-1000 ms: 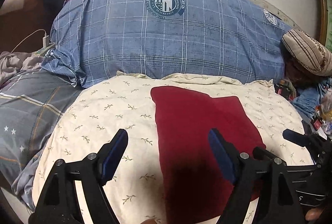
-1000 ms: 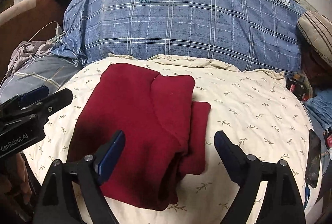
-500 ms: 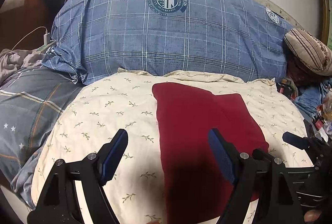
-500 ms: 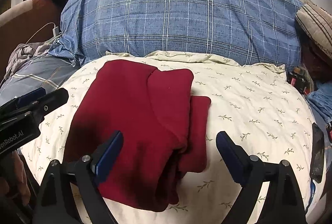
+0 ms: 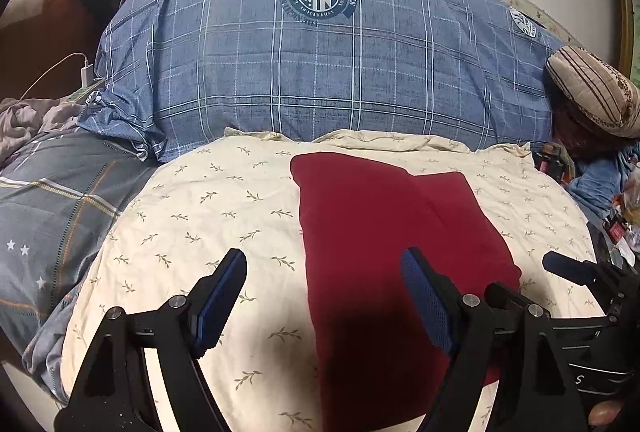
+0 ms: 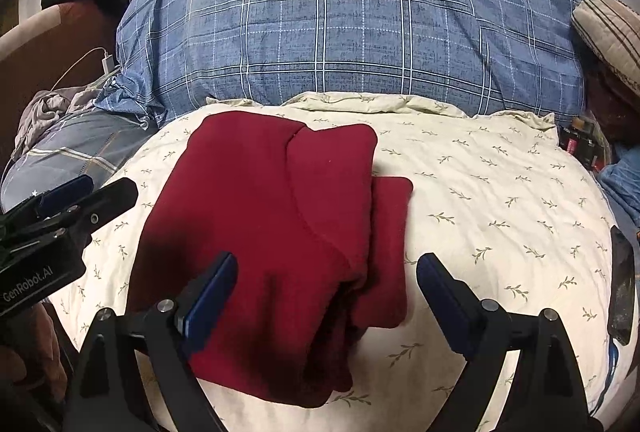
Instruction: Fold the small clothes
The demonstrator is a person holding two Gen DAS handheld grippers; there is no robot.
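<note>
A folded dark red garment [image 5: 384,232] lies flat on a cream cushion with a leaf print [image 5: 208,216]. In the right wrist view the red garment [image 6: 272,216] shows layered folds with a narrower part sticking out at its right side. My left gripper [image 5: 324,296] is open and empty, held above the garment's left edge. My right gripper [image 6: 326,296] is open and empty, held above the garment's near right part. The left gripper also shows at the left of the right wrist view [image 6: 68,204], and the right gripper at the right of the left wrist view [image 5: 576,272].
A large blue plaid pillow [image 5: 320,64] lies behind the cream cushion [image 6: 500,192]. A grey plaid blanket [image 5: 52,200] is at the left, with a white charger and cable [image 5: 86,72]. A striped beige pillow [image 5: 592,92] and clutter sit at the right. A dark phone [image 6: 622,284] lies at the cushion's right edge.
Both grippers have drawn back and lifted slightly from the garment, staying open. The garment has not moved.
</note>
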